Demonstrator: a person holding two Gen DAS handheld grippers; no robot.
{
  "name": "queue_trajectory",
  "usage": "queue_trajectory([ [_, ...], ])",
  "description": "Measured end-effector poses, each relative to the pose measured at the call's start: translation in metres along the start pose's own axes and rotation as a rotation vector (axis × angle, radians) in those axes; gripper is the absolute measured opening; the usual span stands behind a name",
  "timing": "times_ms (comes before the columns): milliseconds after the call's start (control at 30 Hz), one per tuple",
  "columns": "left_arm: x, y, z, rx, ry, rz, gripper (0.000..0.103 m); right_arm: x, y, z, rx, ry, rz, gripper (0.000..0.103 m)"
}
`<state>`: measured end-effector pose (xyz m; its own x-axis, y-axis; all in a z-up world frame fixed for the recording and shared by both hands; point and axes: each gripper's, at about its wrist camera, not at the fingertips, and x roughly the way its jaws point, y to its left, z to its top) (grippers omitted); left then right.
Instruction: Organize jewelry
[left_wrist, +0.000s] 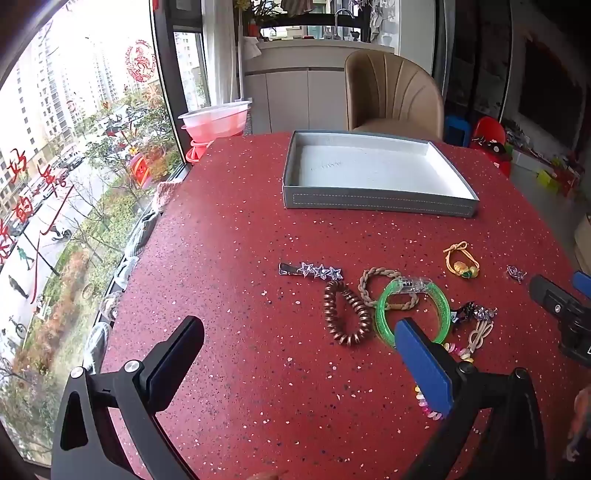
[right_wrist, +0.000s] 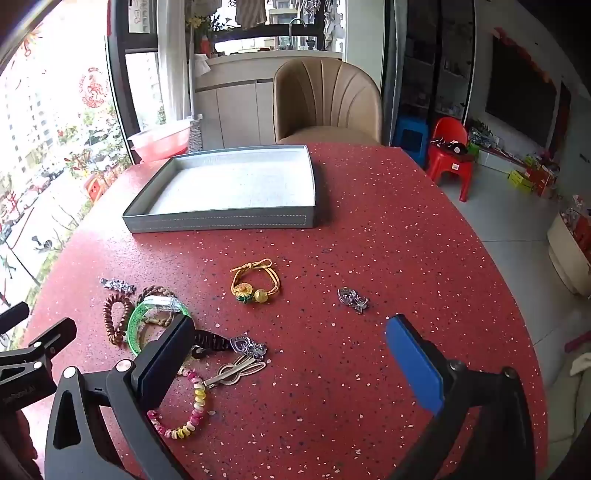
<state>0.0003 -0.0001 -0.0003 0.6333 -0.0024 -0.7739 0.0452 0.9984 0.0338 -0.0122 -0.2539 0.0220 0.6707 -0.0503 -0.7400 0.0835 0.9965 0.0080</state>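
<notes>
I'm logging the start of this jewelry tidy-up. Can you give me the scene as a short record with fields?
surface: red speckled table
container: grey tray, nothing in it
left gripper: open, above the table, holding nothing
right gripper: open, holding nothing
loose pieces: star clip, brown coil tie, braided tie, green bangle, yellow cord bracelet, silver charm, bead bracelet, bunny clip
overlap: bangle lies on the braided tie
sorted so far: none
</notes>
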Motion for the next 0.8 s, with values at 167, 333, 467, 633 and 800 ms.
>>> queue_trajectory([
  [167,-0.0002,0.0004,-0.0003,-0.007,-0.002,0.002,0.103,0.0020,0.0018,0.0008,-0.001,0.003,0.007,0.103],
  [333,-0.0014,0.0005,0.0007,-0.011,0.011,-0.013,0.103,0.0008,-0.0015,-0.0002,0.002,-0.004,0.001,0.103],
  [467,-0.0024,0.0040,-0.0029,-0.029,0.003,-0.016,0.103,-0.0044,-0.0017,0.0025,0.006,-0.004,-0.004,0.103],
  [633,-0.0024,0.0048,-0.0033,-0.031,0.005,-0.014,0.103,-0.0051,-0.0019,0.0012,0.005,-0.003,-0.005,0.103],
  [800,0.0009,0.0056,-0.0031,-0.039,0.015,-0.015,0.103,-0.0040,-0.0015,0.0020,0.000,0.002,-0.001,0.103],
])
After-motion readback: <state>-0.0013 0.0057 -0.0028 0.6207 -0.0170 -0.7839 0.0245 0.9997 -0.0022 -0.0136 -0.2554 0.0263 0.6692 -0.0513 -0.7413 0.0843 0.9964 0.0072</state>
